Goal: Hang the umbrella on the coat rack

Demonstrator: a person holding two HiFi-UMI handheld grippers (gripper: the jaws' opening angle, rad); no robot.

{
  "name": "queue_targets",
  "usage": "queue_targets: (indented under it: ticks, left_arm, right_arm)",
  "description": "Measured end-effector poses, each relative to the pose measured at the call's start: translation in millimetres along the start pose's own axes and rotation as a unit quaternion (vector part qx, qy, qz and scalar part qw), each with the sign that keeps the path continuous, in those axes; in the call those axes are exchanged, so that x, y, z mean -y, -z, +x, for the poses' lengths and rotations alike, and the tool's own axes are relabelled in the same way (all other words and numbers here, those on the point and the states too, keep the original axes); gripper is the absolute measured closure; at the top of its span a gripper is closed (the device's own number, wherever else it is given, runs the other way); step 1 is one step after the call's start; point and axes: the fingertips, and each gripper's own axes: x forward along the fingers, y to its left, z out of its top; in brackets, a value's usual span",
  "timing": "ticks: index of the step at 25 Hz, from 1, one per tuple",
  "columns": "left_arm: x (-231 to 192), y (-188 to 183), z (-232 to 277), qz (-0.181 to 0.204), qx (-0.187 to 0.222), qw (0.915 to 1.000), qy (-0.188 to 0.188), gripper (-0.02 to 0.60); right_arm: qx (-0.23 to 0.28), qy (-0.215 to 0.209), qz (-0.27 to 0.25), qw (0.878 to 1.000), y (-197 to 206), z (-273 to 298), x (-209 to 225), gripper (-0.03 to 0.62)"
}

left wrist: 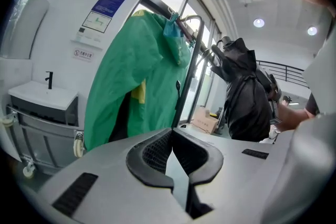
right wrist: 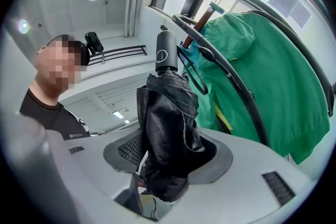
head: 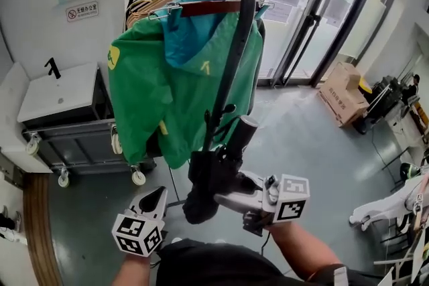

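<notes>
The umbrella [head: 213, 179], folded and clamped round its canopy in our right gripper [head: 231, 196], points handle-up alongside the coat rack [head: 239, 37] post just beyond it, while our left gripper [head: 155, 203] hangs closed and empty, farther off.

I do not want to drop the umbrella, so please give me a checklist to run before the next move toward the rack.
1. Right gripper shut on umbrella: ok.
2. Handle sticks out beyond the jaws, toward the rack: ok.
3. Strap free of the rack: cannot tell.
4. Peg on the rack pole bare: ok.
5. Left gripper shut, empty, apart from the umbrella: ok.
6. Jacket clear of the peg: cannot tell.
</notes>
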Motion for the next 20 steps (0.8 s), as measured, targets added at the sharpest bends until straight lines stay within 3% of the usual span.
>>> queue_targets:
  ticks: [12,20]
  left_arm:
    - [17,13,-10,-0.015,0.006,0.9995,-0.028,0.566]
    - [11,17,-18,-0.021,0.008,0.9987,-0.046,0.566]
  right_arm:
    - [-0.002,-0.037,-0.039,0.999,-35,-3,-5,0.381]
    - [0.013,-0.046,-0.029,0.998,-43,1,2,0.381]
